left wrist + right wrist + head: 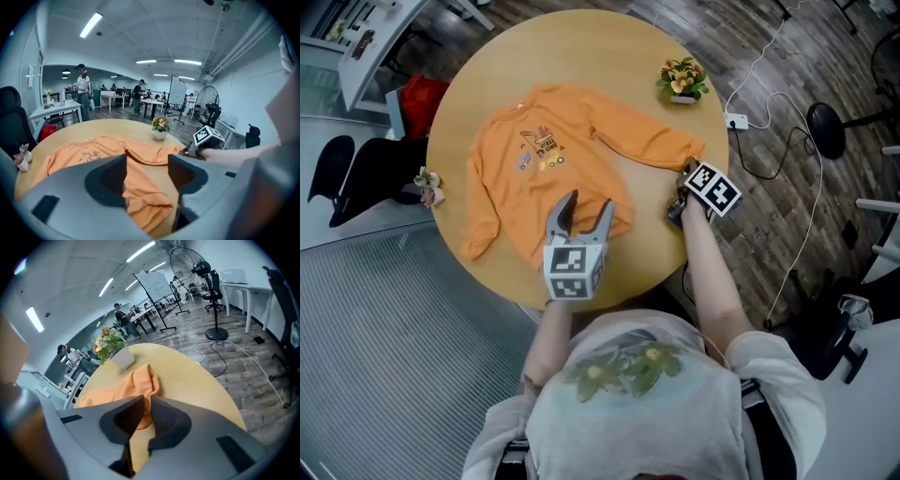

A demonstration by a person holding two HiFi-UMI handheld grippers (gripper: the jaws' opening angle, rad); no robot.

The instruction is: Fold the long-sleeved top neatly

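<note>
Now: right gripper (144, 401) pinched on sleeve cuff (143, 378) of orange top (511, 192); left gripper (146, 164) wide apart, empty, over hem (147, 211). Only head view shows whole top.

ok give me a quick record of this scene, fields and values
surface: round wooden table
garment: orange top, lying flat, print side up, body not folded
left claw: open, over the top's hem, nothing gripped
right claw: closed on a sleeve cuff near the table's right edge
other items: potted flowers at the far right; small posy at the left edge
</note>
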